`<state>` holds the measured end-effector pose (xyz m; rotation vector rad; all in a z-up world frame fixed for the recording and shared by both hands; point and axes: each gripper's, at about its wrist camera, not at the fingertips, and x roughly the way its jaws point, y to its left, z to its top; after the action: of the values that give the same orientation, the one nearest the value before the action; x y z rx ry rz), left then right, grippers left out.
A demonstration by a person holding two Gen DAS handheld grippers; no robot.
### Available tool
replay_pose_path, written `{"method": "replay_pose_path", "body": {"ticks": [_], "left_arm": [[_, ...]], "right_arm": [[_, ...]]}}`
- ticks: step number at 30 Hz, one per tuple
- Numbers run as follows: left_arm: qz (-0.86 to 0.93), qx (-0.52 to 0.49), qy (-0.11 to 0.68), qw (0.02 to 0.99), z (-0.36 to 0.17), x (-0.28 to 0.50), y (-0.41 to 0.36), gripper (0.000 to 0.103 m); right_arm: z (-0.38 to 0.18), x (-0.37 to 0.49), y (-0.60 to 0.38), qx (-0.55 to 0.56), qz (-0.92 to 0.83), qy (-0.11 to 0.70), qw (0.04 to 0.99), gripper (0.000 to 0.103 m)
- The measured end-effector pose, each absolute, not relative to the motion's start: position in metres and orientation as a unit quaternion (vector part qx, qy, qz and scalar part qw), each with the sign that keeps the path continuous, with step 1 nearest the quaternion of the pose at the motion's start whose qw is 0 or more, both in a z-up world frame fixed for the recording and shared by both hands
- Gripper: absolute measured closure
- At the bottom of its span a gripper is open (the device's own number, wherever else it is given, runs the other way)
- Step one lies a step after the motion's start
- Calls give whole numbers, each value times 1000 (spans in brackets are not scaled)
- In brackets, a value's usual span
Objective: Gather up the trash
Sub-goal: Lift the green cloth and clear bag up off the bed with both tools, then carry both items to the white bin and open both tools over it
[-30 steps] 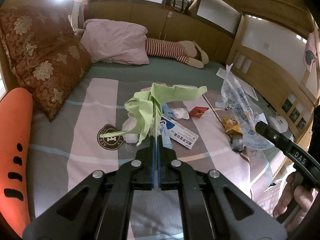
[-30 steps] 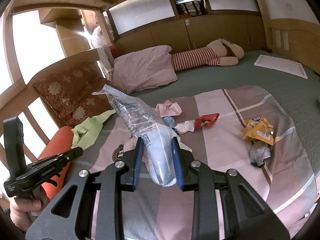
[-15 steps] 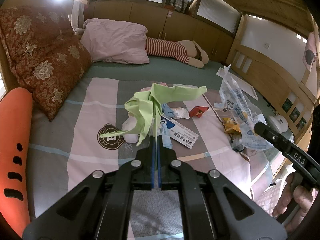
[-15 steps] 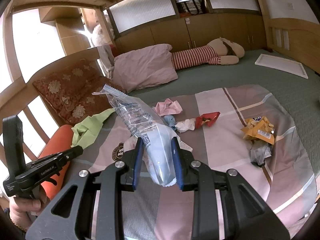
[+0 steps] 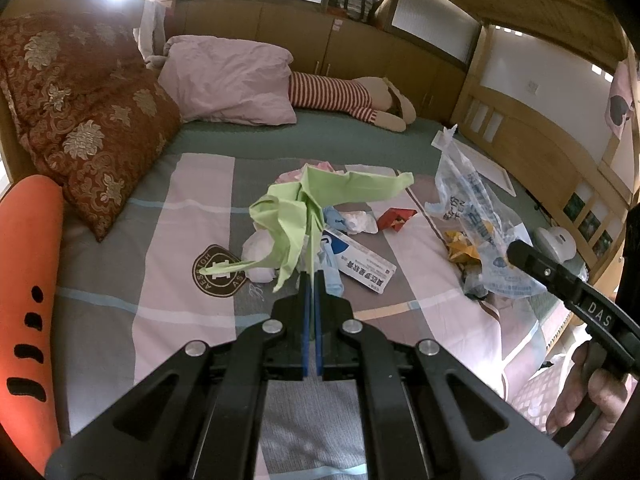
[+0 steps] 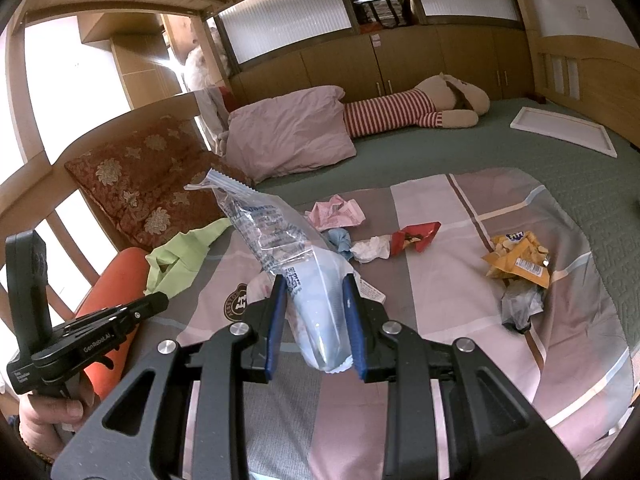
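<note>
My left gripper (image 5: 311,280) is shut on a crumpled green paper (image 5: 308,208), held up above the bed; the same green paper (image 6: 182,256) shows at the left of the right wrist view. My right gripper (image 6: 314,284) is shut on a clear plastic bag (image 6: 280,248) with blue print, and that bag (image 5: 476,232) hangs at the right in the left wrist view. On the striped blanket (image 6: 440,280) lie loose scraps: a pink wad (image 6: 336,212), a white tissue (image 6: 370,249), a red wrapper (image 6: 416,236), a yellow snack bag (image 6: 518,260), a grey wrapper (image 6: 520,304) and a white-blue box (image 5: 358,262).
A red patterned cushion (image 5: 80,120), a pink pillow (image 5: 232,80) and a striped plush toy (image 5: 344,96) lie at the bed's far end. An orange bolster (image 5: 28,280) runs along the left edge. A white flat board (image 6: 564,130) lies on the green sheet. Wooden rails enclose the bed.
</note>
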<state>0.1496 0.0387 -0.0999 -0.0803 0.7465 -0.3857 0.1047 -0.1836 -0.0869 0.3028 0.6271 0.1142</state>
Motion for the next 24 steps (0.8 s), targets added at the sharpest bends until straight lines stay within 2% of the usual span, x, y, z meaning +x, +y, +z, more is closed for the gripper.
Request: {"method": "replay_pose_path", "body": {"ticks": [15, 24], "left_arm": [[-206, -37, 365, 907, -102, 147, 33, 100], [-287, 0, 353, 891, -101, 118, -18, 100]], "right_arm": [[-94, 94, -192, 154, 46, 302, 940, 74], [-72, 8, -241, 183, -8, 258, 948, 74]]}}
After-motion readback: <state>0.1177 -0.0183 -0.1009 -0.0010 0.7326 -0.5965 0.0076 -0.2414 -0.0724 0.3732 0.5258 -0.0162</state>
